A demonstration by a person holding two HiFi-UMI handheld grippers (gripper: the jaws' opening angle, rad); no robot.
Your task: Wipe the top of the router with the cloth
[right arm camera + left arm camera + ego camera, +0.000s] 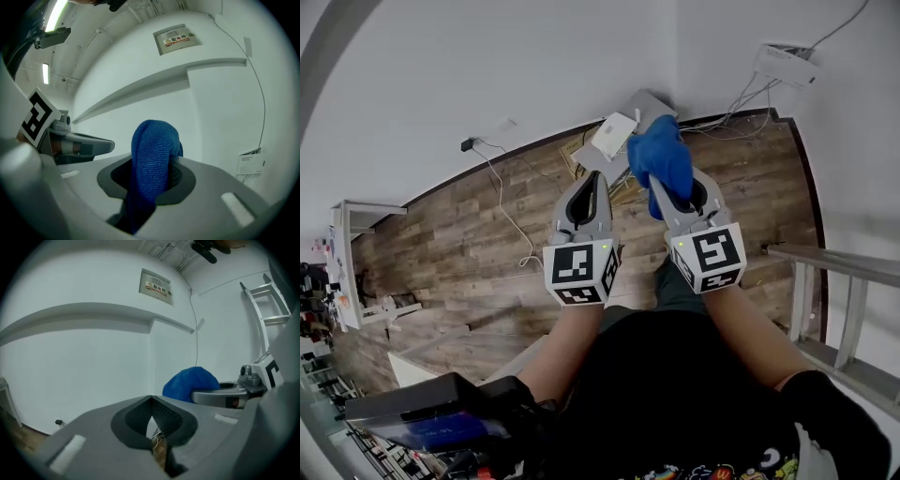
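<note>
Right gripper (153, 180) fingers (183, 174) clamped on the blue cloth (152, 145). Soft, light; the loose bulk billows past the tips, so wipe with that. Left gripper (151, 404) fingers together, empty. Beyond the tips, on the floor (487, 244): white box (614, 136), probably the router. Looks light, may slide.

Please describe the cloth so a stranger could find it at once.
Over the wooden floor, two grey grippers point toward the white wall. The cloth is clamped in the right gripper's jaws: the only blue thing, while the left gripper is empty.
</note>
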